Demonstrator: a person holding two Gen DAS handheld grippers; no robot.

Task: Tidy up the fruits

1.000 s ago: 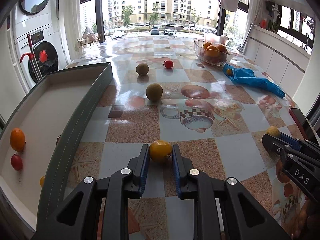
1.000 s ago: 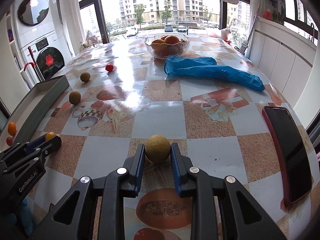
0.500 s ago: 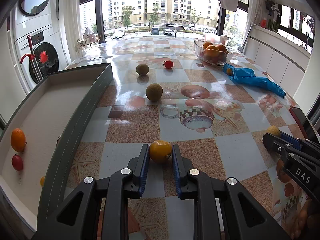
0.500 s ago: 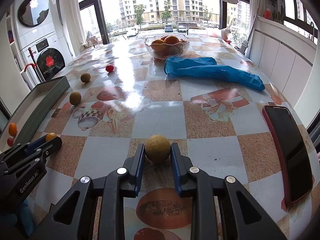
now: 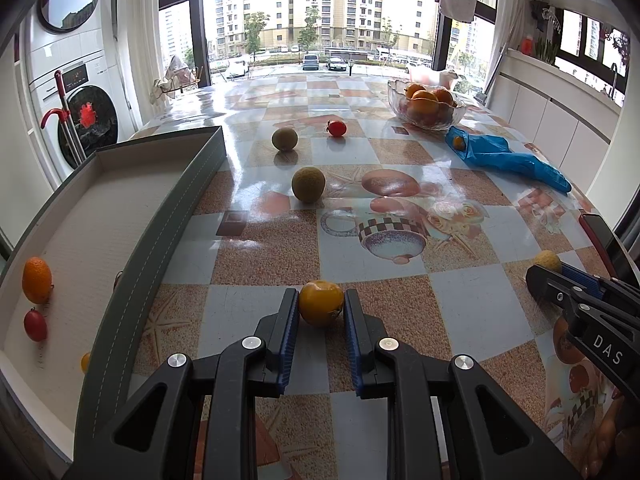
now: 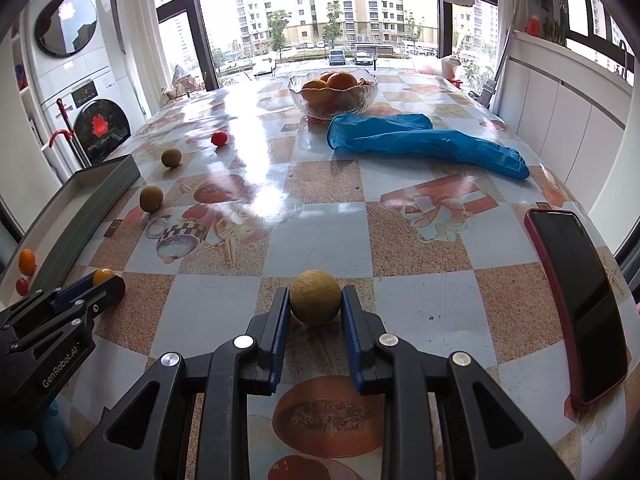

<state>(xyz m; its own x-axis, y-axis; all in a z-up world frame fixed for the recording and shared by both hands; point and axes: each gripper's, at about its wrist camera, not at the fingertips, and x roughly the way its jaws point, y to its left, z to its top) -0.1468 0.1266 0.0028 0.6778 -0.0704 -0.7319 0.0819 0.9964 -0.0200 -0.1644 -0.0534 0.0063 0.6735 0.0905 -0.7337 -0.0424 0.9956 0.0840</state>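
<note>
LEFT WRIST VIEW
Left gripper (image 5: 321, 310): clamped on orange fruit (image 5: 321, 302), low over table (image 5: 260, 256), just beside tray (image 5: 168, 216).
Right gripper (image 5: 554, 270): at right edge, closed round tan fruit (image 5: 547, 260).
Tray count: one orange (image 5: 37, 280), one red (image 5: 35, 324), one yellow bit (image 5: 85, 361) half hidden by wall, one dark speck behind wall, unclear.
Loose on table: two tan-green balls (image 5: 308, 184) (image 5: 284, 138), one red fruit (image 5: 336, 128).
Bowl (image 5: 426, 114): oranges piled, about four, exact count unclear.
Glove (image 5: 508, 158): one, blue, small orange thing at its cuff.
Risk: round fruit held near fingertips, may squirt forward if squeezed harder or swung fast; may clip tray wall if carried across too low.

RIGHT WRIST VIEW
Right gripper (image 6: 315, 304): pinching tan fruit (image 6: 315, 297), at or just above table.
Left gripper (image 6: 105, 278): lower left, shut on orange fruit (image 6: 103, 275), near tray (image 6: 100, 196).
Phone (image 6: 576, 300): one, red case, near right table edge.
Loose fruit: two tan-green (image 6: 151, 198) (image 6: 171, 157), one red (image 6: 219, 138).
Bowl (image 6: 332, 100): one.
Risk: tray lies far left, beyond left gripper; crossing over could knock grippers together or drop fruit; dropped ball likely rolls on glossy cloth, possibly off edge.
</note>
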